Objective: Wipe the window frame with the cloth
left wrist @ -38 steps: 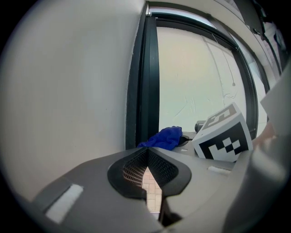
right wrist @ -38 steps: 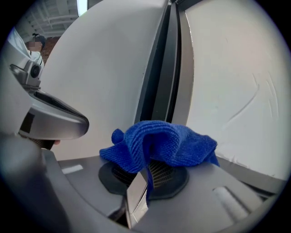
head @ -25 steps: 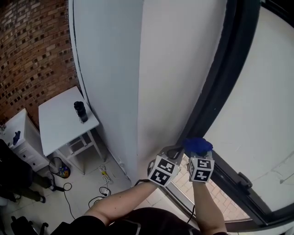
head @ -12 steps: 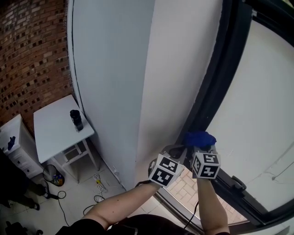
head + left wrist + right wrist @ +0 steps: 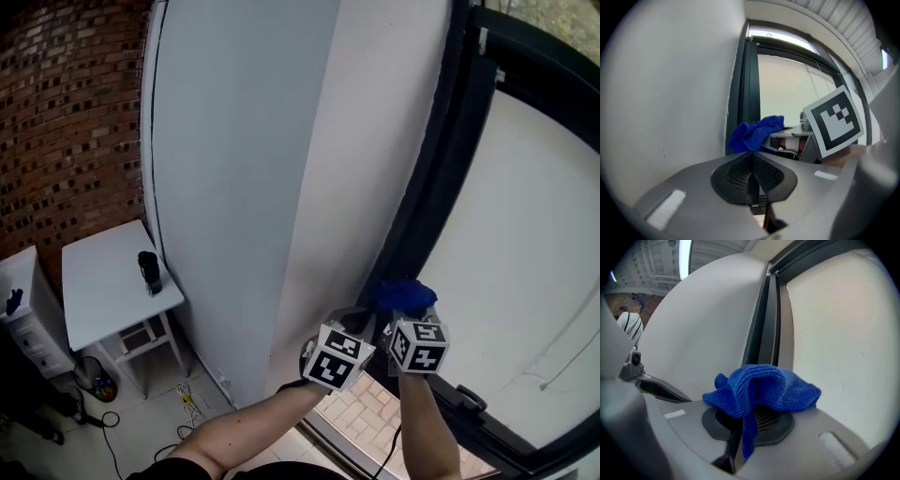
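A blue cloth, bunched and folded, is clamped in the right tongs, its loose folds spilling over the pads. Seen from the head camera, the cloth sits low on the dark window frame, where the frame meets a white wall; whether it presses on the frame is unclear. The left tongs are just beside the right ones, on the wall side, pressed together with nothing between them. Pale glass fills the window to the right of the frame. Far below on the left, a small white surface carries a dark object, beside a red brick wall.
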### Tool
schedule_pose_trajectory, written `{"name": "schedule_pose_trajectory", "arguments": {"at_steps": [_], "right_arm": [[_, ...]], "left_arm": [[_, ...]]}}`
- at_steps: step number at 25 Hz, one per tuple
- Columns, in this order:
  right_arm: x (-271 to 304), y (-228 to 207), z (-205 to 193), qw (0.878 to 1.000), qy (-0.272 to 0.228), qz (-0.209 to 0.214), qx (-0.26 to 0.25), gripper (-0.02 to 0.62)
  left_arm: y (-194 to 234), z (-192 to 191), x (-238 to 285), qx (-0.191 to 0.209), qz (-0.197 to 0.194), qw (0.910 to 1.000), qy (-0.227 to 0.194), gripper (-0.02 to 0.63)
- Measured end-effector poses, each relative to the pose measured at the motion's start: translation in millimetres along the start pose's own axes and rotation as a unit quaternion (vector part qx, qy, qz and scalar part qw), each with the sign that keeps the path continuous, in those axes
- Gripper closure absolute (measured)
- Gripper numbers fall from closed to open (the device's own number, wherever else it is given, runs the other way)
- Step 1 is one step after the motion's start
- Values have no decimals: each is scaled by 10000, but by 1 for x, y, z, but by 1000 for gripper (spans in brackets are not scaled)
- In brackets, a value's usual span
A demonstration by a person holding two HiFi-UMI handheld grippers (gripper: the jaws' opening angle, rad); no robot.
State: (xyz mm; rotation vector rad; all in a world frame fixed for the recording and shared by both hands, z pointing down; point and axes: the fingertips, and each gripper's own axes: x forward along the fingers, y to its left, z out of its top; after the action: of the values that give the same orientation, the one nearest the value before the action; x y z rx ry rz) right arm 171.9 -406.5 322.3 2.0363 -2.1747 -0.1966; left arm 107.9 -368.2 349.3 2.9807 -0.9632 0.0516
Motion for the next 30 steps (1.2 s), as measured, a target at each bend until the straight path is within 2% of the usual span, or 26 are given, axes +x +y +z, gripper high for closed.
{"name": "schedule_pose_trajectory", "arguments": {"at_steps": [7, 12, 23, 30], "right_arm": [[-3, -11, 65, 9989, -395, -36, -242, 540], [-5, -15, 89, 9982, -555, 0, -212, 540], [-1, -27, 143, 9943, -898, -31, -577, 540], [-6, -34, 196, 9913, -1114, 8, -708, 540]], "left_arm": [[-1, 41, 1, 25, 26, 9996, -283, 614], [0, 71, 1, 276, 21, 9984, -503, 614], [0, 122, 9, 275, 16, 9960, -848, 614], [0, 168, 5, 306, -23, 9936, -1086, 614]]}}
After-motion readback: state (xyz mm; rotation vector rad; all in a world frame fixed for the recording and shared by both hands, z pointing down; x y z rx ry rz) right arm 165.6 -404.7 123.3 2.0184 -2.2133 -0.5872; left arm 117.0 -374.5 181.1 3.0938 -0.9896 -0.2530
